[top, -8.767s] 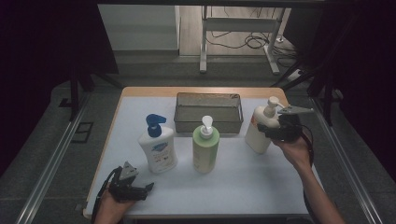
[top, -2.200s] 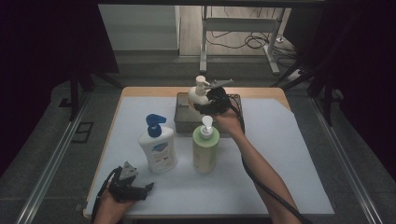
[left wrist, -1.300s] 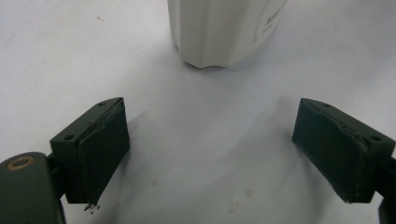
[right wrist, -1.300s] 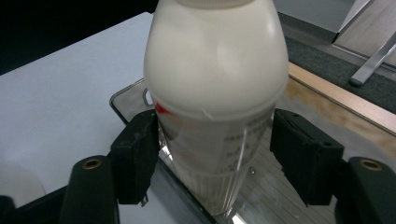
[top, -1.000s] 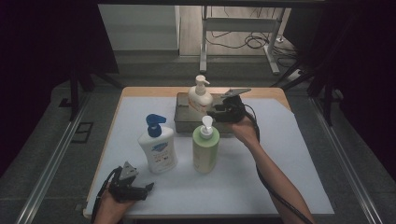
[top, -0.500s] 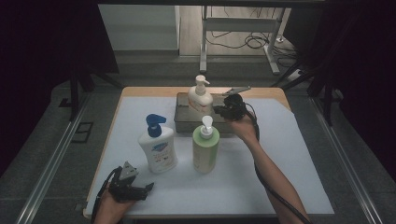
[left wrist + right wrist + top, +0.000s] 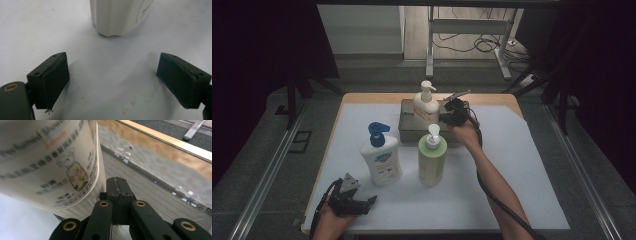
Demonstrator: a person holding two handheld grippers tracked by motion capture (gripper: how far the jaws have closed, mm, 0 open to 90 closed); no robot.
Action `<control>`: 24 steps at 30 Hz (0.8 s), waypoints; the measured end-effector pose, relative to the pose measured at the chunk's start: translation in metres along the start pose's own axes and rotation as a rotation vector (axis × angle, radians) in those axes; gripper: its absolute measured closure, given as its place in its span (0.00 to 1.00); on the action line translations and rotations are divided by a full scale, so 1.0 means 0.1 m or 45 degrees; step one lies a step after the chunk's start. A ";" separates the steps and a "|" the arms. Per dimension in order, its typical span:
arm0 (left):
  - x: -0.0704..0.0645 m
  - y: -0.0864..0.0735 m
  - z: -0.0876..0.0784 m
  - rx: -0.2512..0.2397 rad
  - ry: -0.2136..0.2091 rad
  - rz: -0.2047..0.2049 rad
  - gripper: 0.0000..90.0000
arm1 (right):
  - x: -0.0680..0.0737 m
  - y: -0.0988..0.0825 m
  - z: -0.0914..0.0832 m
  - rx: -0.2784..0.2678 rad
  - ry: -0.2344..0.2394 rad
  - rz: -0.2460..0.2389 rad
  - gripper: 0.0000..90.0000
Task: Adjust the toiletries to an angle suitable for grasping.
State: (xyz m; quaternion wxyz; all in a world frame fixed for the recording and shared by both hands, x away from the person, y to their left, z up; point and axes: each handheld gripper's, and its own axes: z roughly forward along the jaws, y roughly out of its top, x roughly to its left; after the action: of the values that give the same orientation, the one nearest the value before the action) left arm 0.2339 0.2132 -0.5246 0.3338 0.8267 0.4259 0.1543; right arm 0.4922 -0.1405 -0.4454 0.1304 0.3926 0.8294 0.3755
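The cream pump bottle point(image 7: 426, 105) stands upright in the metal tray point(image 7: 407, 131) at the far side of the table. In the right gripper view its label point(image 7: 47, 157) sits close and blurred: "Perfumed Show…" can be made out above a red script word too soft to read, a small picture of a jar, and lines of tiny characters. The right gripper point(image 7: 447, 114) is just beside this bottle, jaws pressed together with nothing between them. The left gripper point(image 7: 371, 201) rests at the near edge, jaws spread wide and empty, facing the base of the white bottle with the blue pump point(image 7: 381, 155), whose printed letters are cut off. The green pump bottle point(image 7: 432, 156) stands beside that one.
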 end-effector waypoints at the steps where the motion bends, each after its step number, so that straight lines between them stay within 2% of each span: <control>1: 0.00 0.00 0.00 0.000 0.001 0.000 0.12 | 0.00 0.00 0.01 0.005 -0.001 -0.001 1.00; 8: 0.00 0.00 0.00 -0.003 -0.001 -0.003 0.12 | 0.04 0.01 0.07 0.021 -0.018 -0.002 1.00; 17: 0.00 0.00 0.00 0.000 0.001 0.000 0.12 | 0.09 0.04 0.12 0.030 0.005 -0.012 1.00; 24: 0.00 0.00 0.00 -0.003 -0.001 -0.003 0.12 | 0.19 0.05 0.19 0.046 0.033 -0.038 1.00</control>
State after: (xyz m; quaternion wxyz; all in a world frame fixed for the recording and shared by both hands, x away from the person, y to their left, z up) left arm 0.2338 0.2129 -0.5247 0.3350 0.8259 0.4267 0.1540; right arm 0.4922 -0.1142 -0.4528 0.1182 0.3778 0.8434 0.3634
